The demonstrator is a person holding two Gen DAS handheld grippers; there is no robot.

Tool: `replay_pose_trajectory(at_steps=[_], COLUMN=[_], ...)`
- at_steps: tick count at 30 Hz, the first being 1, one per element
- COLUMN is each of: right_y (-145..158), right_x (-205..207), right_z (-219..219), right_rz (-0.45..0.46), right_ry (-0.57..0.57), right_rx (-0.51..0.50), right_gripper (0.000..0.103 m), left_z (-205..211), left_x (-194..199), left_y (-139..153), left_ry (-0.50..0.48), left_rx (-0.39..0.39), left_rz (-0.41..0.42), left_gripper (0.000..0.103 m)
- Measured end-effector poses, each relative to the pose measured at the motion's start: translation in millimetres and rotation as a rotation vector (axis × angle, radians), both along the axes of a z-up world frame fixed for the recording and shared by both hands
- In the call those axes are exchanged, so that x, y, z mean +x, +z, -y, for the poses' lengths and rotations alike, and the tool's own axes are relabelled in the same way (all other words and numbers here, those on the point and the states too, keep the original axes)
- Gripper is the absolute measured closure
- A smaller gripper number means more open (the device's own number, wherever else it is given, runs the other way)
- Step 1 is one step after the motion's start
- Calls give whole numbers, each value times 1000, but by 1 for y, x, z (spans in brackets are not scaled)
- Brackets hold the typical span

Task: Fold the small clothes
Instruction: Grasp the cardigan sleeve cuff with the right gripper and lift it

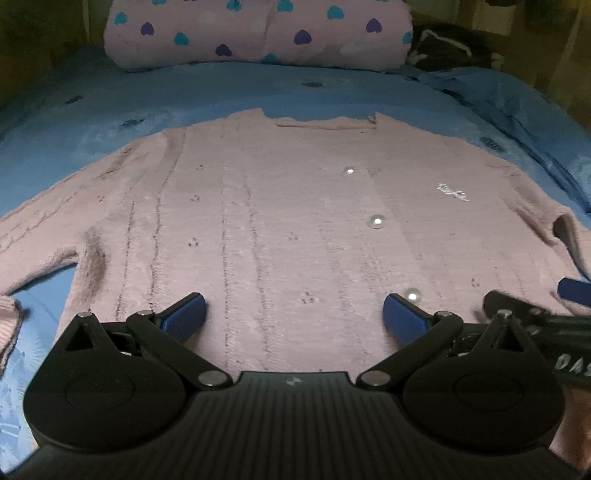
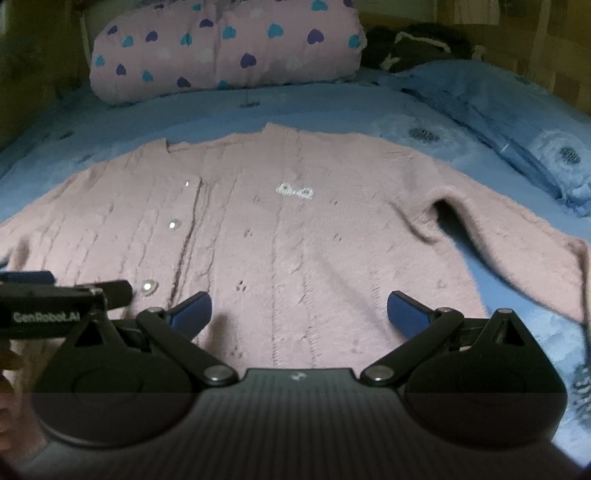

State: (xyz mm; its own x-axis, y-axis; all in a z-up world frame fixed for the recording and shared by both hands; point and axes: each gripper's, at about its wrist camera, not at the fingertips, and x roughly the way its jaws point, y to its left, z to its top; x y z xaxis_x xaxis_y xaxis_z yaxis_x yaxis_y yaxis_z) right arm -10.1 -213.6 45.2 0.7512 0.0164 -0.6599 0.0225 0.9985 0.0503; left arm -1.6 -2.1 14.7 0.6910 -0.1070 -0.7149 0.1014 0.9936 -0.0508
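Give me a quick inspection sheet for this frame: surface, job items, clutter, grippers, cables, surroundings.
Surface: blue patterned bedspread, rumpled along the right edge.
Job's things: pink knitted cardigan with pearl buttons, spread flat, front up, buttoned, sleeves out to both sides, not yet folded.
Clutter: pink heart-print cushion at the far end; dark bundle with white trim beside it, too dim to identify.
Grippers: left gripper open over the cardigan's hem, holding nothing; right gripper open over the hem beside it, holding nothing.
Cables: thin dark cord at the right edge of the right wrist view.
Surroundings: dim, wood-toned walls.
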Motion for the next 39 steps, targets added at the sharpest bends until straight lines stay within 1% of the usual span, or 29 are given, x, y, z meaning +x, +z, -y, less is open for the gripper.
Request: replay_pose_trajectory(at_steps=[4,6,10,18,24,27,35,37,39], right_y=[21,31,42,41,31,24,-1,-6,-12], right_x=[-3,-4,-2,-6,-14,-16,-18,-19,-20], right_z=[16,30,63,133,173,188,211,216,221], right_rz=[20,21,17,-23,-46,-62,-109,-110,-108], right_ry=[-17,-41,-102,-296,-399,-430,-465,-450,-465], right_rx=[-5,9,3,-67,-118,-127,-8,56,131], right_gripper=[0,0,0,0,0,0,0,0,1], left_z=[-1,-2,-7,-19,-27,-28,-27,-27,-27], left_x=[-2,-3,-3,1,4,5,7,7,7], left_y=[4,7,9,17,19,18,15,15,15], left_ry=[-17,-25,-47,-16,14,20,25,26,27], left_rx=[0,2,-13,-34,-46,-40,-27,-27,-27], left_rz=[6,4,-16,-19,-24,-27,-33,-33,-33], left_gripper=[0,0,0,0,0,0,0,0,0])
